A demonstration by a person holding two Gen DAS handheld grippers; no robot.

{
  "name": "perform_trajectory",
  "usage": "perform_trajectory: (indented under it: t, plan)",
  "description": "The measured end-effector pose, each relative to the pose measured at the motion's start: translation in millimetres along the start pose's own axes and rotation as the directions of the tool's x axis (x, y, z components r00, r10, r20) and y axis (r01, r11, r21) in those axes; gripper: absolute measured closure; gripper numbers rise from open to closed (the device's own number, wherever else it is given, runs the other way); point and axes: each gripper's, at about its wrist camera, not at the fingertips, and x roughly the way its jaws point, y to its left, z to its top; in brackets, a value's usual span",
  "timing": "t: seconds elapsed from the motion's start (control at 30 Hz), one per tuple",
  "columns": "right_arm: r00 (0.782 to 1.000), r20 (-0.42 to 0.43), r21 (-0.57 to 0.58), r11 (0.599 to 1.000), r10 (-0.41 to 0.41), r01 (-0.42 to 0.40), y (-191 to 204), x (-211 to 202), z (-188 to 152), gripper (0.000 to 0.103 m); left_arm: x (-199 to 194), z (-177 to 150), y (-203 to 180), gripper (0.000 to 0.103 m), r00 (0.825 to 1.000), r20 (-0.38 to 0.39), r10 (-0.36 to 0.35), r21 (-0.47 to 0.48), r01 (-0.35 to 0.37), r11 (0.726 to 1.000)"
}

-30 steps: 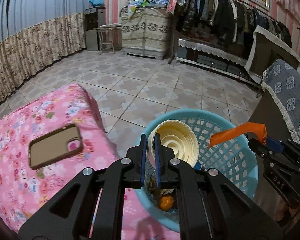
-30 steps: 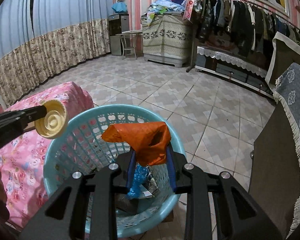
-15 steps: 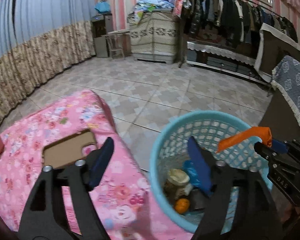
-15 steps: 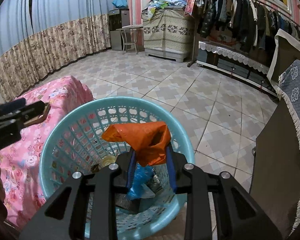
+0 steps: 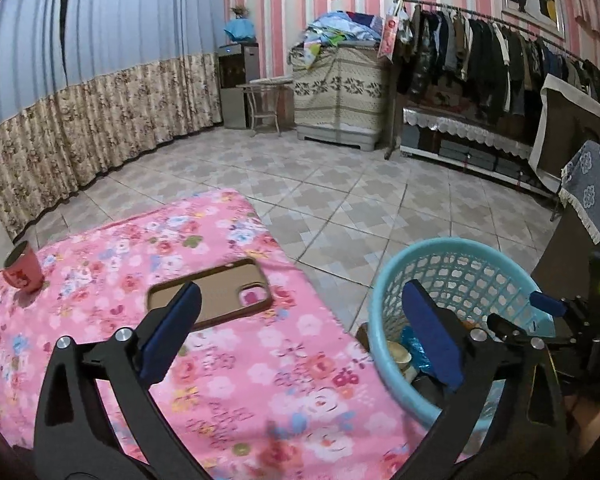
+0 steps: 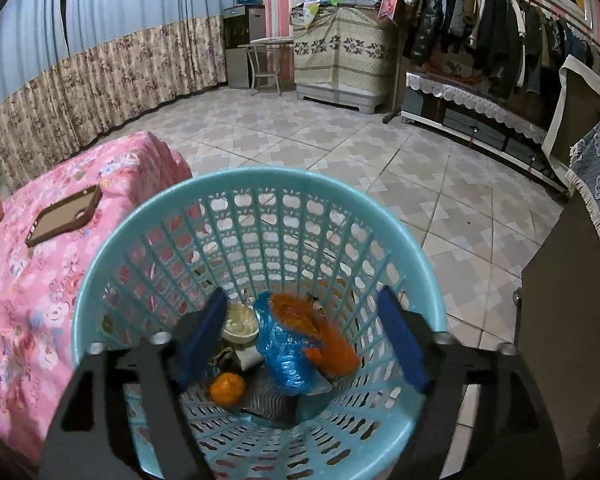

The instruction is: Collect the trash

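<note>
I have both claws spread wide and carrying nothing: my right gripper hangs over the round turquoise lattice-walled plastic basket, my left gripper straddles the gap between the basket and the pink floral tablecloth. The trash lies in the basket bottom: a crumpled orange plastic bag on a crinkled blue plastic bag, beside a cream ribbed plastic lid and a small orange fruit. The bags look feather-light, limp and slippery, best pinched at a bunched fold; the lid looks stiff, best gripped by its rim.
</note>
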Motion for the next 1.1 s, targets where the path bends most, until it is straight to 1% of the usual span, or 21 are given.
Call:
perform_trajectory:
  t: [0.07,0.1,0.13,0.23,0.3,0.4,0.5,0.53,0.7,0.77,0.97,1.03,1.1]
  plan:
    - [1.000,0.014,0.005,1.000,0.006,-0.006,2,-4,-3,0.019,-12,-1,8,0.005,1.000,0.018,0.013,0.000,-0.013,1.000]
    - [1.000,0.017,0.007,1.000,0.011,-0.011,3,-6,-4,0.012,-17,-2,13,0.005,1.000,0.024,0.018,-0.005,-0.018,1.000]
    - [1.000,0.026,0.009,1.000,0.012,-0.012,5,-9,-4,0.010,-23,-3,17,0.005,0.999,0.026,0.019,-0.012,-0.019,1.000]
    - [0.998,0.060,0.007,1.000,0.011,-0.012,14,-24,-7,0.009,-40,-8,31,0.005,0.999,0.036,0.029,-0.034,-0.028,0.999]
    - [0.996,0.085,0.007,1.000,0.017,-0.017,22,-36,-8,0.006,-57,-12,42,0.005,0.997,0.055,0.052,-0.048,-0.049,0.998]
    - [0.989,0.143,0.008,0.999,0.030,-0.031,36,-59,-11,0.004,-80,-19,55,0.005,0.994,0.079,0.081,-0.049,-0.077,0.996]
    - [0.977,0.204,-0.011,0.998,0.064,-0.063,55,-84,-13,0.004,-106,-30,71,0.005,0.985,0.108,0.132,-0.057,-0.127,0.990]
    - [0.971,0.225,-0.022,0.997,0.082,-0.079,64,-94,-15,0.004,-112,-32,74,0.005,0.984,0.111,0.139,-0.060,-0.133,0.989]
    - [0.947,0.277,-0.062,0.987,0.163,-0.151,98,-126,-18,0.004,-146,-52,99,0.005,0.972,0.134,0.192,-0.081,-0.182,0.980]
    - [0.937,0.294,-0.081,0.982,0.186,-0.170,114,-138,-22,0.004,-158,-63,114,0.005,0.966,0.135,0.219,-0.106,-0.205,0.973]
    - [0.910,0.315,-0.099,0.963,0.269,-0.250,149,-155,-40,0.004,-183,-97,142,0.005,0.944,0.134,0.301,-0.158,-0.280,0.947]
    - [0.903,0.314,-0.105,0.956,0.294,-0.275,162,-157,-50,0.004,-187,-111,150,0.005,0.940,0.119,0.319,-0.172,-0.297,0.939]
    - [0.902,0.302,-0.121,0.951,0.308,-0.284,174,-157,-61,0.004,-190,-120,154,0.005,0.939,0.107,0.326,-0.178,-0.305,0.936]
